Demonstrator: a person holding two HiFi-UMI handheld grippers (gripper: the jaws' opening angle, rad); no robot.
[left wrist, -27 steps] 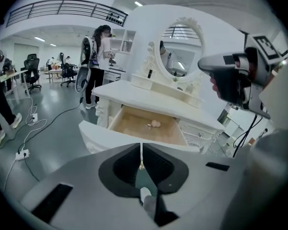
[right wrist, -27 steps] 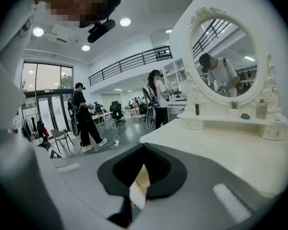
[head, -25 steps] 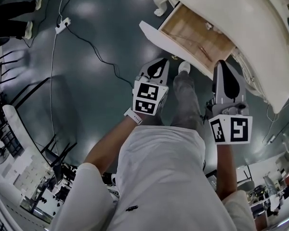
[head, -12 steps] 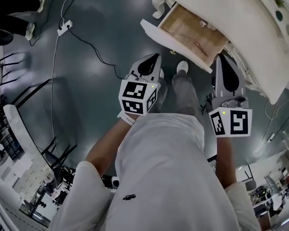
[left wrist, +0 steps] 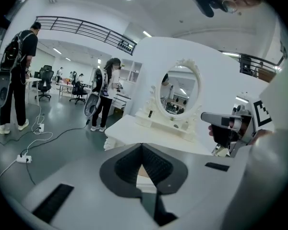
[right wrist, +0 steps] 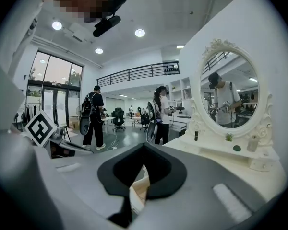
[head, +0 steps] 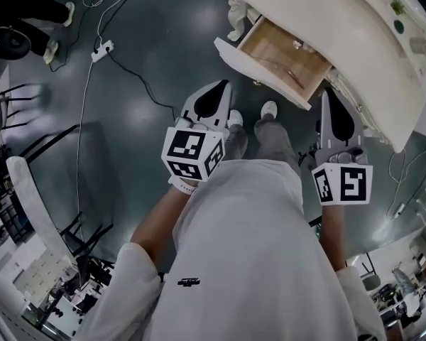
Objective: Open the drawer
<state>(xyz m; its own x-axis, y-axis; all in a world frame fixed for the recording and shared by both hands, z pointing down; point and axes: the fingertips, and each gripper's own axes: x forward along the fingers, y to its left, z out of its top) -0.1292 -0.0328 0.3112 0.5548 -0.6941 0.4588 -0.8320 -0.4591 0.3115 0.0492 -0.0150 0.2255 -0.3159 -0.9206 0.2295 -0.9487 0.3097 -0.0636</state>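
Standing pulled out at one o'clock, drawer of white desk; left gripper and right gripper, jaws closed on nothing, lately lifted clear, task apparently complete.

White desk runs off the head view's top and right edges; its top hides the rear of the open drawer. Things lying in the drawer are too small to identify. The person's torso hides most of their legs
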